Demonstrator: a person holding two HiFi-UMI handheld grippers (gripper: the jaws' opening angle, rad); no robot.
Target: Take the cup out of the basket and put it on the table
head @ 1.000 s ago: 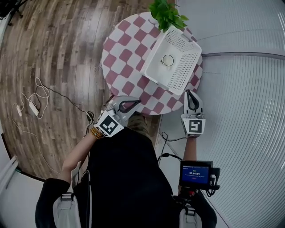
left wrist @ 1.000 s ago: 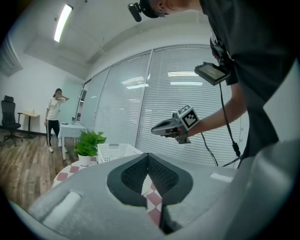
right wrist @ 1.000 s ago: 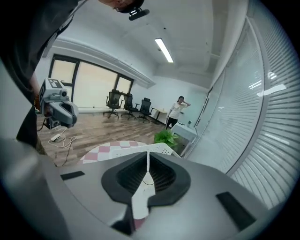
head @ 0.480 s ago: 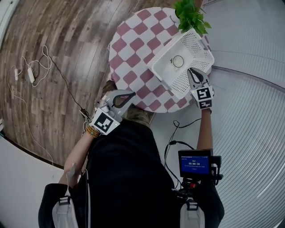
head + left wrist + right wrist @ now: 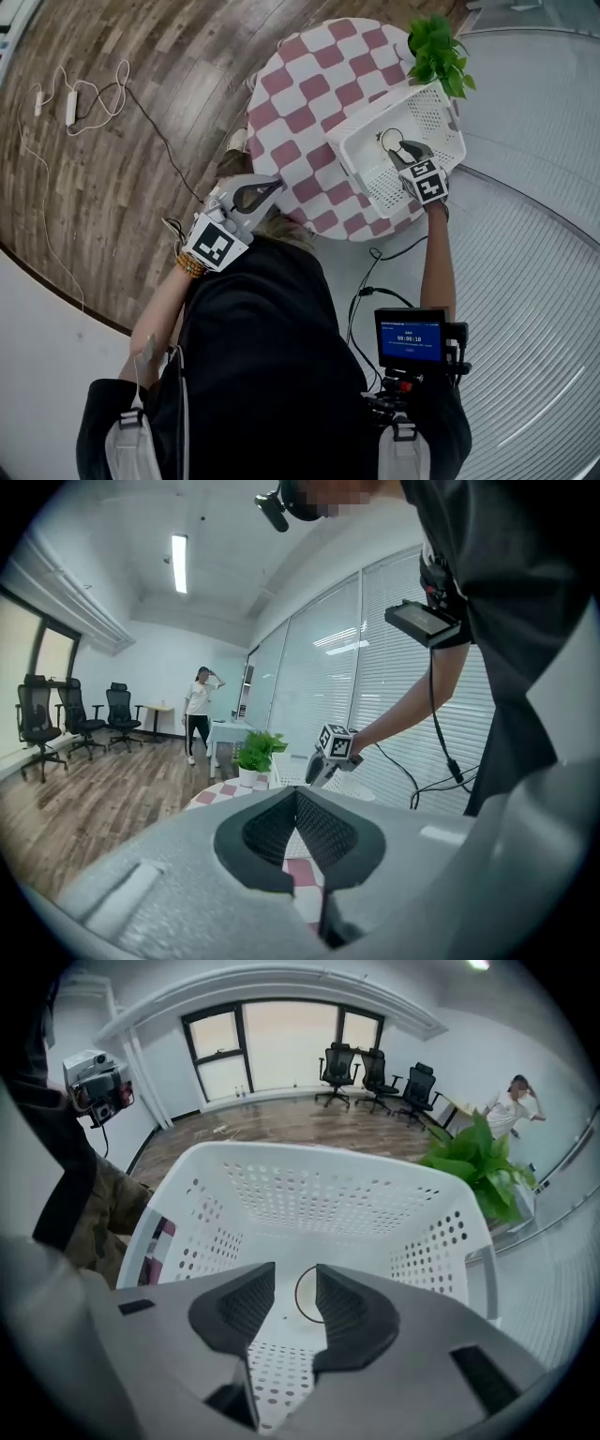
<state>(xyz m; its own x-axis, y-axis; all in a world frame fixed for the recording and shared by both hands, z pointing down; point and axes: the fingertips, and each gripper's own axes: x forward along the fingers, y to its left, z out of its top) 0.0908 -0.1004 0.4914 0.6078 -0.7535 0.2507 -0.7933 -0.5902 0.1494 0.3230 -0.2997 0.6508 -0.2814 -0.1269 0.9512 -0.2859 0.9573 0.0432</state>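
Right gripper (image 5: 394, 146) reaching down inside the basket (image 5: 433, 106) walls
Its jaws are opening, cup (image 5: 306, 1297) ahead in their gap; left gripper (image 5: 272, 187) is hanging closed near the table (image 5: 300, 101) edge.

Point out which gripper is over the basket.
The right gripper: its jaws are opening above the cup inside the white basket, nothing gripped yet. The left gripper is shut, held by the checkered table's near edge, away from the basket.

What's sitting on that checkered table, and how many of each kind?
basket: 1
cup, inside the basket: 1
potted plant: 1
Total: 3
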